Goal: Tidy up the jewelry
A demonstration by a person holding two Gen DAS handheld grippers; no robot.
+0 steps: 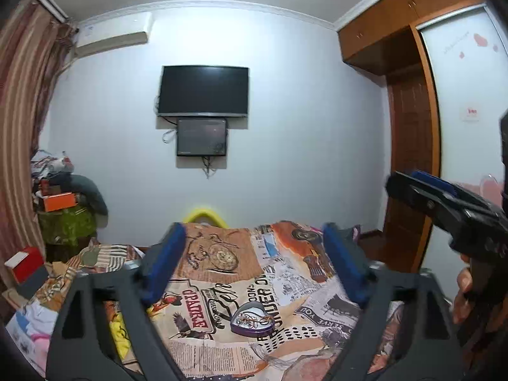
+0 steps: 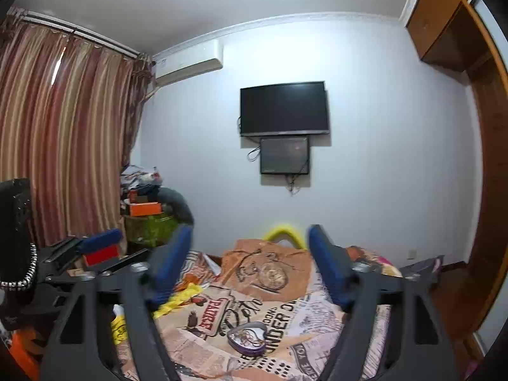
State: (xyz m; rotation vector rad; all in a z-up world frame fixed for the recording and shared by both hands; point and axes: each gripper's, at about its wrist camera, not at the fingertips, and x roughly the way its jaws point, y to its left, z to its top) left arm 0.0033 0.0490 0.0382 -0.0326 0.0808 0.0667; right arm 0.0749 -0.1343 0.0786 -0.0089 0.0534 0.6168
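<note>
A purple heart-shaped tin point(image 1: 251, 320) lies open on the printed bedspread point(image 1: 219, 289), with tangled jewelry point(image 1: 254, 320) inside. My left gripper point(image 1: 254, 266) is open and empty, held above and behind the tin. The tin also shows in the right wrist view point(image 2: 247, 338), with jewelry point(image 2: 247, 338) in it. My right gripper point(image 2: 250, 270) is open and empty, above the tin. The right gripper also shows at the right edge of the left wrist view point(image 1: 412, 187); the left gripper shows at the left of the right wrist view point(image 2: 95, 247).
A TV point(image 1: 203, 91) hangs on the far wall. A cluttered stack with an orange box point(image 1: 60, 201) stands at the left by the curtain point(image 2: 63, 133). A red box point(image 1: 27, 263) sits beside the bed. A wooden wardrobe point(image 1: 409, 146) stands on the right. Yellow fabric point(image 2: 177, 301) lies on the bed.
</note>
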